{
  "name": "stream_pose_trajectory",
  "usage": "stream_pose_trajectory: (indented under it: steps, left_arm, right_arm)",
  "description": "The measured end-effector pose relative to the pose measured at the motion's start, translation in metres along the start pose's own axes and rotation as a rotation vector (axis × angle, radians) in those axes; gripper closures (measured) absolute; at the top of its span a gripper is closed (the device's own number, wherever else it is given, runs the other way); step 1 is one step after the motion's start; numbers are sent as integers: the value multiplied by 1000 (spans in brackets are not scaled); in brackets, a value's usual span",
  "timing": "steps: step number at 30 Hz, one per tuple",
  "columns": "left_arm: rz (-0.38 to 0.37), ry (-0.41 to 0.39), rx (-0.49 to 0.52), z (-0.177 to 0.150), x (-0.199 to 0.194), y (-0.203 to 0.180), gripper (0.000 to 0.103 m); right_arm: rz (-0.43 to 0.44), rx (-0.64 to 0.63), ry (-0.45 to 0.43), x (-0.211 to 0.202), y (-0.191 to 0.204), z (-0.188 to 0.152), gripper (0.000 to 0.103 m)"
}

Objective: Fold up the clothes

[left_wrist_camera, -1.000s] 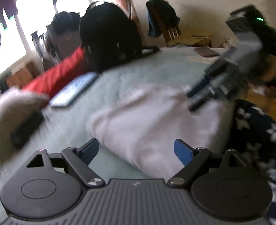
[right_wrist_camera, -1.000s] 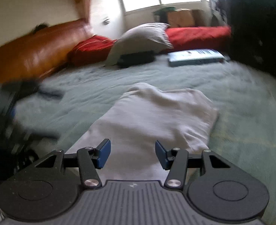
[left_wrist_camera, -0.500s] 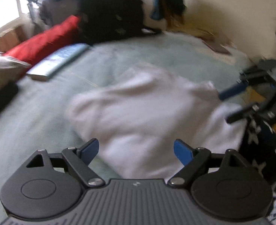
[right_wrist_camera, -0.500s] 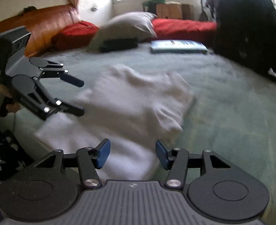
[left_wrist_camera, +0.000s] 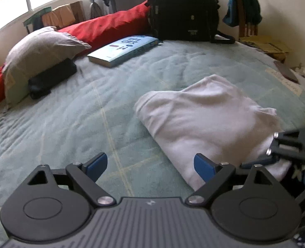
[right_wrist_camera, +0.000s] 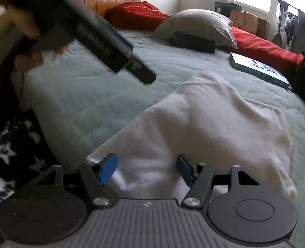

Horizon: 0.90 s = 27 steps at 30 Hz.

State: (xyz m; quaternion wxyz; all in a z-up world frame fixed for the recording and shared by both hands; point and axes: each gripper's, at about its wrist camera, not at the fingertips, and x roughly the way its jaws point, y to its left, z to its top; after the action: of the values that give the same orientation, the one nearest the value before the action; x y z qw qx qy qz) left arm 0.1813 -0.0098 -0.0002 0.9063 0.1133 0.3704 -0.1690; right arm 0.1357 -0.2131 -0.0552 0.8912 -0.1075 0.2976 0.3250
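Left wrist view shows the left claw [left_wrist_camera: 150,164] with its blue-tipped fingers spread wide and nothing between them, hovering low over the pale green quilted bedspread [left_wrist_camera: 69,124] just beside the near-left edge of the white cotton garment [left_wrist_camera: 204,119]. That garment lies on the bed as a compact, roughly rectangular bundle with a rounded doubled edge along its left side, so it looks at least partly folded; whether more folds are meant, the pictures do not settle. In the right wrist view the right claw [right_wrist_camera: 146,168] is likewise parted and empty, its tips poised over the garment's near edge, probably so either side could pinch a hem. From there the left claw appears blurred, raised at the upper left in a hand [right_wrist_camera: 26,41]. Farther out, kept off the working area, lie a light blue paperback book [left_wrist_camera: 124,50], a grey pillow [left_wrist_camera: 38,51] resting on a flat black case [left_wrist_camera: 52,78], a long red cushion [left_wrist_camera: 111,26] and a black backpack [left_wrist_camera: 183,10] against the wall.
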Motion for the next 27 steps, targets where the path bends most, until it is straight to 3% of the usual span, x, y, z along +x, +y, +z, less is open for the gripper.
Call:
stream_pose_trajectory:
  steps: [7, 10, 13, 16, 20, 23, 27]
  left_arm:
    - [-144, -63, 1, 30, 11, -12, 12]
    - [-222, -67, 19, 43, 27, -27, 12]
    - [-276, -52, 34, 50, 53, -41, 12]
    - [-267, -33, 33, 54, 87, -48, 12]
    - [-161, 26, -66, 60, 123, -38, 13]
    - [-196, -14, -155, 67, 106, -24, 13]
    - [-174, -73, -137, 65, 69, -19, 11]
  right_arm:
    - [-97, 100, -67, -14, -51, 5, 29]
    - [-126, 188, 9, 5, -76, -18, 29]
    - [-115, 226, -25, 5, -80, -44, 22]
    - [-133, 269, -26, 1, -82, -50, 15]
    - [-115, 311, -66, -7, -88, -47, 16]
    - [-93, 330, -92, -15, -94, -38, 16]
    - [-59, 349, -129, -24, -102, -23, 16]
